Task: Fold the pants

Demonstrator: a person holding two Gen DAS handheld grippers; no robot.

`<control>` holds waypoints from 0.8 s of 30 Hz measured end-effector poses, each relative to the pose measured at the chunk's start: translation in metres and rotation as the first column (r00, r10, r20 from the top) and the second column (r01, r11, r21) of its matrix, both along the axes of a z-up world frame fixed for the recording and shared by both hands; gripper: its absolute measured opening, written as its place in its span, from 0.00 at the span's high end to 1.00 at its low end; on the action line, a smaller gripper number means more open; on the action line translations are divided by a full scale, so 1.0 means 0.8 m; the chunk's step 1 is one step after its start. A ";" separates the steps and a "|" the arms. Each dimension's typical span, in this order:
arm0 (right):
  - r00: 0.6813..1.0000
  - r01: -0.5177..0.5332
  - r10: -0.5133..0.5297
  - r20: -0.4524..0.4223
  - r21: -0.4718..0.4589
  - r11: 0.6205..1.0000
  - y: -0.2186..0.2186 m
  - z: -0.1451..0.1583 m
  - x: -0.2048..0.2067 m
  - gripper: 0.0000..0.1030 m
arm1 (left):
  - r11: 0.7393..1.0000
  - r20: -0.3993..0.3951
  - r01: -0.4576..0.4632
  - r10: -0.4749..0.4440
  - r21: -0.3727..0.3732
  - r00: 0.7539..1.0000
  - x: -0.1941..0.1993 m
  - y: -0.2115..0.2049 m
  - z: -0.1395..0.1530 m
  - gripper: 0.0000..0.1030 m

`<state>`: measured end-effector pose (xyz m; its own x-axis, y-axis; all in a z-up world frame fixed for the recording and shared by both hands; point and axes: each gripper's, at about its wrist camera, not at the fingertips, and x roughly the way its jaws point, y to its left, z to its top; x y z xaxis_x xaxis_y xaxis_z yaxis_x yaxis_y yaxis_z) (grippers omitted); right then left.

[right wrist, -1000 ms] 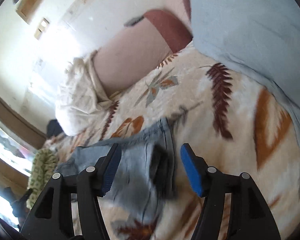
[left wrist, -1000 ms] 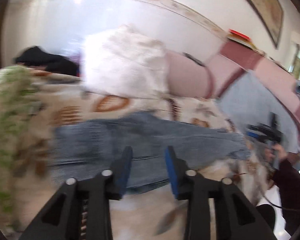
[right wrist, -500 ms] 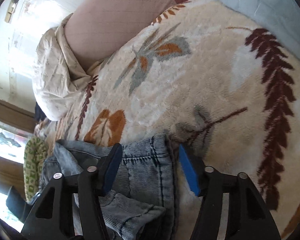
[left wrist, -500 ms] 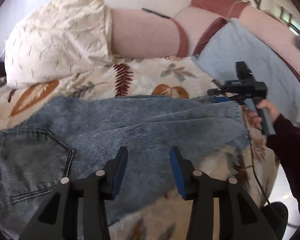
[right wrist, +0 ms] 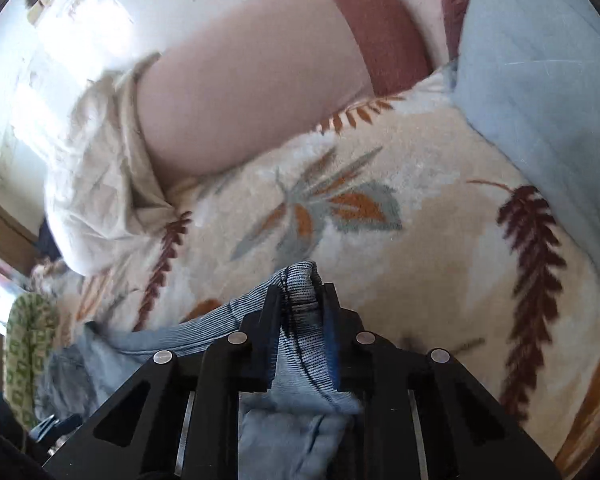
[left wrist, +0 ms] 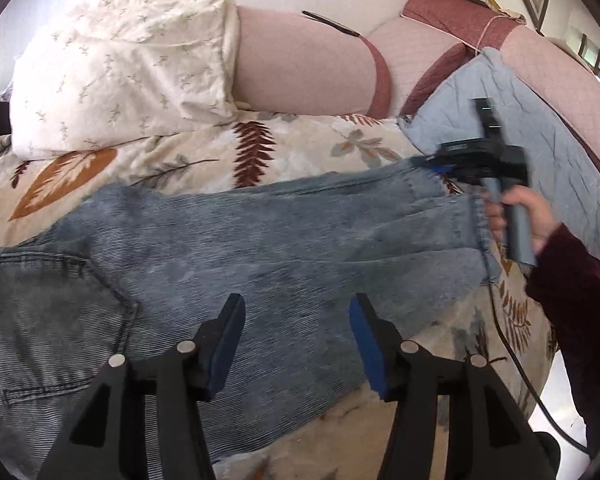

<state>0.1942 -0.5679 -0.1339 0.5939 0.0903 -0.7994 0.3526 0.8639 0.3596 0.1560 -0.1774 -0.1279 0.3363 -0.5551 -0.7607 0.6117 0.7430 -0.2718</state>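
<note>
Your right gripper (right wrist: pixel 300 300) fingers pinch the pants (left wrist: pixel 260 240) hem between them; your left gripper (left wrist: pixel 296 320) fingers spread wide above the legs.

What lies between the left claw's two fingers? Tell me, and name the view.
In the left wrist view, the open left claw has only the jeans in its gap, a leg lying flat on the leaf-print blanket.

Pants (left wrist: pixel 260 240): faded blue denim, ribbed weave, matt. Blanket (left wrist: pixel 204 152): fluffy plush fleece, leaf print. Pillow (left wrist: pixel 120 60): crinkled cotton. Left gripper (left wrist: pixel 296 324): matt black plastic, blue rubbery pads, shiny metal rivets.
</note>
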 end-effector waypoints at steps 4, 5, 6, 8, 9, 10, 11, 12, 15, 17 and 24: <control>0.991 0.097 -0.097 -0.089 0.005 0.995 -0.024 -0.032 0.006 0.78 | 0.999 0.005 0.033 -0.033 0.014 0.999 -0.001 -0.023 0.001 0.44; 0.992 0.119 -0.116 -0.041 0.083 0.989 -0.034 -0.029 -0.010 0.77 | 0.999 0.000 0.050 -0.050 0.014 0.999 0.002 -0.031 0.003 0.44; 0.988 0.143 -0.149 0.030 0.142 0.979 -0.041 -0.020 -0.031 0.73 | 0.997 -0.005 0.071 -0.071 0.010 0.997 0.006 -0.039 0.007 0.44; 0.974 0.183 -0.201 0.108 0.161 0.970 -0.047 0.001 -0.077 0.71 | 0.994 -0.004 0.105 -0.105 0.009 0.994 0.018 -0.059 0.016 0.42; 0.973 0.184 -0.205 0.107 0.180 0.966 -0.049 0.008 -0.098 0.71 | 0.992 -0.002 0.124 -0.124 0.009 0.992 0.027 -0.073 0.022 0.41; 0.974 0.181 -0.205 0.098 0.214 0.960 -0.049 0.013 -0.117 0.71 | 0.989 -0.008 0.147 -0.147 0.007 0.989 0.035 -0.087 0.027 0.40; 0.973 0.181 -0.210 0.095 0.248 0.952 -0.045 0.018 -0.139 0.70 | 0.986 -0.016 0.170 -0.170 0.003 0.985 0.043 -0.103 0.032 0.39; 0.970 0.188 -0.222 0.098 0.278 0.942 -0.040 0.024 -0.161 0.68 | 0.981 -0.030 0.195 -0.195 0.004 0.980 0.051 -0.120 0.036 0.38; 0.950 0.222 -0.292 0.107 0.423 0.878 -0.014 0.021 -0.224 0.53 | 0.959 -0.098 0.285 -0.283 0.000 0.954 0.068 -0.175 0.042 0.36; 0.934 0.231 -0.334 0.127 0.500 0.835 0.005 0.012 -0.256 0.50 | 0.943 -0.125 0.332 -0.326 0.025 0.937 0.071 -0.212 0.039 0.36; 0.926 0.237 -0.371 0.069 0.661 0.712 0.029 -0.046 -0.284 0.50 | 0.893 -0.189 0.416 -0.384 0.173 0.904 0.068 -0.311 -0.003 0.38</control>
